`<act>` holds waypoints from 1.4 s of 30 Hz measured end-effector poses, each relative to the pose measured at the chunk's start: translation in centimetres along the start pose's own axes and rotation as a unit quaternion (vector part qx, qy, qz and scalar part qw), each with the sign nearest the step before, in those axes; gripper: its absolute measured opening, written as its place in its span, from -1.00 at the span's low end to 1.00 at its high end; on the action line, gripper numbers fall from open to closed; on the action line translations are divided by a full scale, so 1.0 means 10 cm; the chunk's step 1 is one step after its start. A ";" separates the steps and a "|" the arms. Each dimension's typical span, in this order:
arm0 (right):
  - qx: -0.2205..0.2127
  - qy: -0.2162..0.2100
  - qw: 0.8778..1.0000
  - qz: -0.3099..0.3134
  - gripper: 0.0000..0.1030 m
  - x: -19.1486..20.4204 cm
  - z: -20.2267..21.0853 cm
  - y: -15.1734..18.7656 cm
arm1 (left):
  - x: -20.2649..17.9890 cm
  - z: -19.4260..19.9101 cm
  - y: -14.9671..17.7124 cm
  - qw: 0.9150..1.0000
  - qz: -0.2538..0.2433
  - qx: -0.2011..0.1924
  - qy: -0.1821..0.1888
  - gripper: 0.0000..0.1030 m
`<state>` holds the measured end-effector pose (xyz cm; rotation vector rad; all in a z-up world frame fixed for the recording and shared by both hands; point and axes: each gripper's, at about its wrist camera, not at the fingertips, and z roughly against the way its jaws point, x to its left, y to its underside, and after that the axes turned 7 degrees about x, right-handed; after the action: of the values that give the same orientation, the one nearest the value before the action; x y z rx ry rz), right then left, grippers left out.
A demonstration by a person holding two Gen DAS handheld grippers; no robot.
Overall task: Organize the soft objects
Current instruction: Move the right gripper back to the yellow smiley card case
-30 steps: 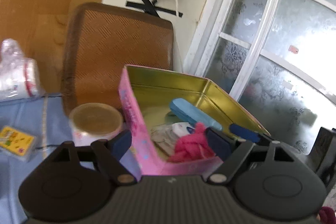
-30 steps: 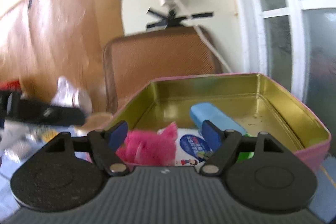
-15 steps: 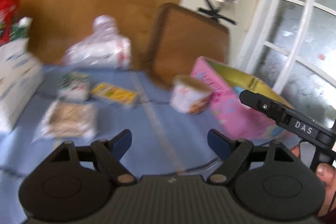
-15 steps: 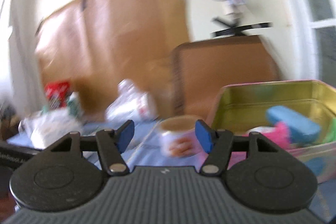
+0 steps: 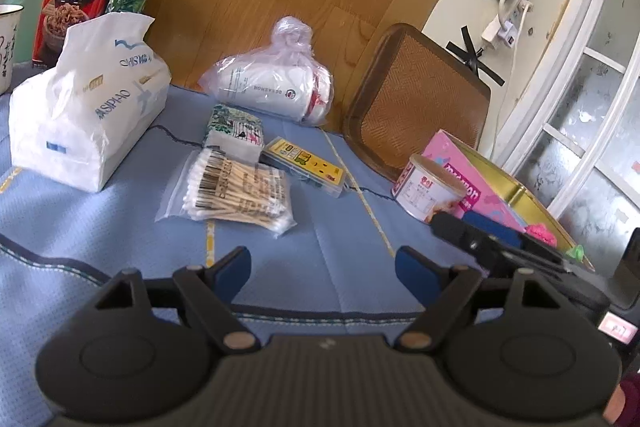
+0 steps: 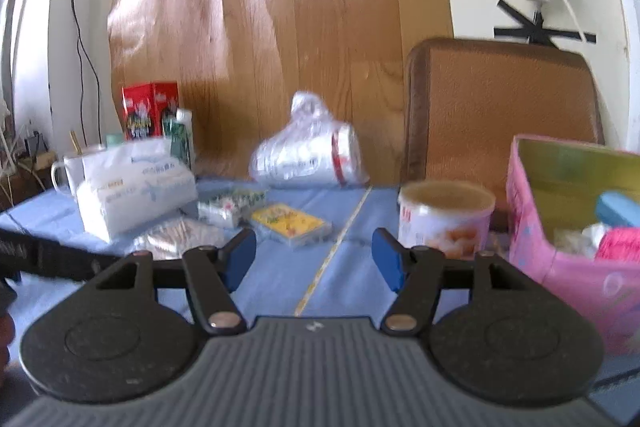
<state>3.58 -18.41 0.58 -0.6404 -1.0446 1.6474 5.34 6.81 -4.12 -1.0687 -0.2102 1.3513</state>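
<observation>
Facing the blue tablecloth point(image 5: 328, 251), both grippers are held above it with nothing between their fingers. The left gripper point(image 5: 323, 269) is spread wide and empty. The right gripper point(image 6: 314, 259) is also spread, a little narrower; its jaws have just been closing somewhat, but no object is pinched. This posture is judged to be a search for the next soft thing to be collected.

The pink tin box point(image 5: 472, 187) is placed at the right edge of the table with its lid off, so that things can be dropped in from above. A pink knitted piece point(image 6: 620, 243) and a light blue object point(image 6: 618, 209) are already seen inside it.

On the cloth, near the middle, a bag of cotton swabs point(image 5: 236, 193) is laid flat, touching a small tissue pack point(image 5: 234, 131) behind it. A large soft tissue pack point(image 5: 84, 115) stands at the left. These 3 are probably the remaining soft things.

Just beside the swabs lies a yellow card box point(image 5: 304, 167), which is hard. A small round can point(image 6: 444, 217) stands between the swabs and the tin, touching or nearly touching the tin wall, and it must be passed around. A bagged cup point(image 5: 276, 89) and a woven tray point(image 5: 416, 107) lean at the back.
</observation>
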 end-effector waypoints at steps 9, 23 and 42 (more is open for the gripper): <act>-0.015 0.008 1.000 -0.002 0.29 0.01 0.04 0.01 | 0.01 0.00 0.01 1.000 0.007 -0.004 -0.004 0.59; -0.025 -0.002 1.000 -0.003 0.33 -0.01 0.07 0.02 | -0.02 0.02 0.02 0.999 0.003 -0.020 -0.031 0.70; 0.119 -0.052 0.980 0.149 0.33 0.30 -1.20 -0.52 | 0.01 0.07 0.02 0.999 0.004 -0.035 -0.014 0.70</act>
<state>14.88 -11.29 -0.34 -0.5762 -0.8341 2.0506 4.71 7.22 -3.92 -1.1106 -0.2772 1.3745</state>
